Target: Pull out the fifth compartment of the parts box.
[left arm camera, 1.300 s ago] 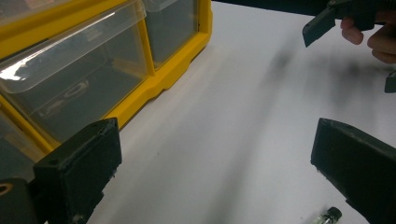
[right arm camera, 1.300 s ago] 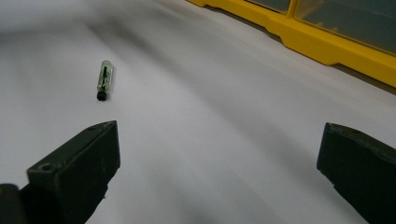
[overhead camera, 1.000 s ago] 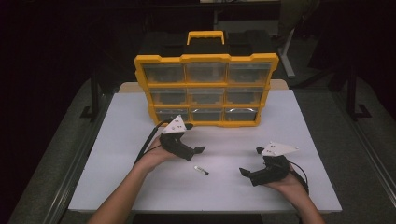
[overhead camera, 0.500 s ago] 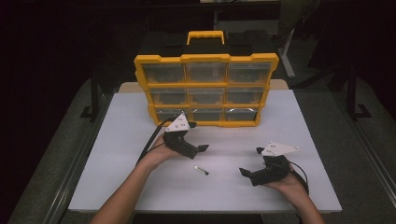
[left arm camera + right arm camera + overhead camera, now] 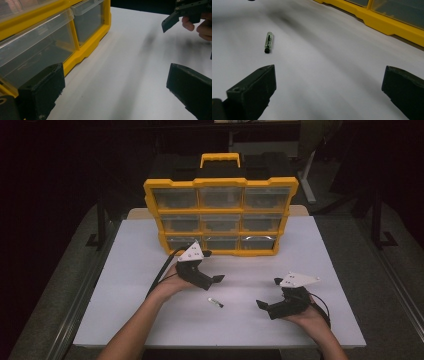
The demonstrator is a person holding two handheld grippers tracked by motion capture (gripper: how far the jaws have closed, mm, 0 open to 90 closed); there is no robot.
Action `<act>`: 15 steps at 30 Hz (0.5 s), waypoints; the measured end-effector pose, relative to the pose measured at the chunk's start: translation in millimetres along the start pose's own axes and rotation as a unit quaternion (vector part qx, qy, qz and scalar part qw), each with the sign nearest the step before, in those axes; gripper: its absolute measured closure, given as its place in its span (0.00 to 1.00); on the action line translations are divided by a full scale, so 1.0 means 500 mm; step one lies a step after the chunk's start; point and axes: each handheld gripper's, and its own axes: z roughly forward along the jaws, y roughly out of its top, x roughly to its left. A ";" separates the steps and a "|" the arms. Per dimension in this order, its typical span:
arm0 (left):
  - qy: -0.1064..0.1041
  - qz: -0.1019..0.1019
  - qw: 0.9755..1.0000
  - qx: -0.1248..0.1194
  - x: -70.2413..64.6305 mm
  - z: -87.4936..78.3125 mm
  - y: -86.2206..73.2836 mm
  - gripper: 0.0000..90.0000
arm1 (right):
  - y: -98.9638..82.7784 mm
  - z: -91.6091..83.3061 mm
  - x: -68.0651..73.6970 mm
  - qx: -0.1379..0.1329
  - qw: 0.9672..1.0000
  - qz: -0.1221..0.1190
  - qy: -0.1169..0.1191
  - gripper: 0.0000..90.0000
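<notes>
Both forearms are showing bare, no sleeves. Each black gripper, the left gripper [image 5: 212,279] and the right gripper [image 5: 267,300], is carrying a pale three-cornered plate and trailing a black cable.

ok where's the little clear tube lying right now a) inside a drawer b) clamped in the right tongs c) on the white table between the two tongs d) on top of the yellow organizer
c: the small clear tube lies loose on the white table, between the left tongs and right tongs, both open and off it.

Left gripper [image 5: 218,279] — now nearer the yellow drawer organizer [image 5: 220,215].
</notes>
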 end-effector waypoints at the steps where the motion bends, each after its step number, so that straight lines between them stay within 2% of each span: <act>1: 0.001 0.002 1.000 0.001 0.000 0.001 0.000 0.02 | 0.000 0.000 0.000 0.000 1.000 0.000 0.000 0.00; 12: 0.004 0.014 1.000 -0.002 -0.001 0.001 0.000 0.02 | 0.000 0.001 0.000 0.001 1.000 -0.001 0.001 0.00; 15: 0.007 0.024 1.000 0.000 -0.001 0.000 0.000 0.02 | 0.000 0.001 0.000 0.000 1.000 -0.001 0.001 0.00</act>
